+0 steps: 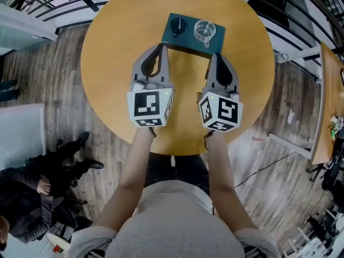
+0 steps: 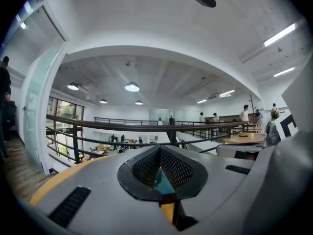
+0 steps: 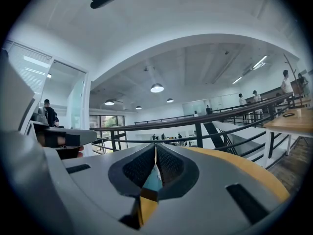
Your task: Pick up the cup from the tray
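A clear glass cup (image 1: 205,31) stands on the right half of a dark teal tray (image 1: 187,41) at the far side of the round wooden table (image 1: 107,63). A small dark object (image 1: 178,26) sits on the tray's left half. My left gripper (image 1: 160,47) is shut and empty, its tips just short of the tray's near left edge. Shut with nothing in it, my right gripper (image 1: 215,56) points at the tray's near right edge, below the cup. In both gripper views the jaws meet at the tip (image 2: 159,150) (image 3: 155,147), with teal tray showing through the gap.
The table is ringed by a black railing (image 1: 70,4) over a wood-plank floor. A second wooden table (image 1: 329,106) stands at the right. A seated person in dark clothes (image 1: 32,192) is at the lower left. Distant people stand on the balcony (image 2: 244,114).
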### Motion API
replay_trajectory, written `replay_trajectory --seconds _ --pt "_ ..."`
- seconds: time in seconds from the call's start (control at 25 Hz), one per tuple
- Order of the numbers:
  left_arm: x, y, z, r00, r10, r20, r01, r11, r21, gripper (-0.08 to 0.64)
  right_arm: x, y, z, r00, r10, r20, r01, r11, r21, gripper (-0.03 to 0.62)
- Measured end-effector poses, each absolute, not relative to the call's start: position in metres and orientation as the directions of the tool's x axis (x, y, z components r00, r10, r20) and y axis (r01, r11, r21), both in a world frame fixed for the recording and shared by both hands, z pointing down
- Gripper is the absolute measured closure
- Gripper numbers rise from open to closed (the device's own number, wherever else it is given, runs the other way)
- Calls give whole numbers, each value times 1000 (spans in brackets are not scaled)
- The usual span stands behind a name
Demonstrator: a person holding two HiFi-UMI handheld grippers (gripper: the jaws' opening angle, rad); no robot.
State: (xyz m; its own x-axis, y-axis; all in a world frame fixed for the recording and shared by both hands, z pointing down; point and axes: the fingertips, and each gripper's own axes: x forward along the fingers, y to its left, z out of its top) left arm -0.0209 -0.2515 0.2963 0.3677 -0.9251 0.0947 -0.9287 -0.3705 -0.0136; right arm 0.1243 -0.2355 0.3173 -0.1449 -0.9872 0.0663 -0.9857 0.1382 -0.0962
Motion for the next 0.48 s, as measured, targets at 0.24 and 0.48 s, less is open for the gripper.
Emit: replay_trajectory --seconds 0.24,0.48 --pt "-25 -254 308 377 -921 98 -926 -378 6 554 124 -242 338 -153 -983 102 -984 142 -109 585" --pt "-26 -258 320 382 -917 115 -923 -384 5 554 124 -261 369 -161 -972 170 -982 140 -130 465"
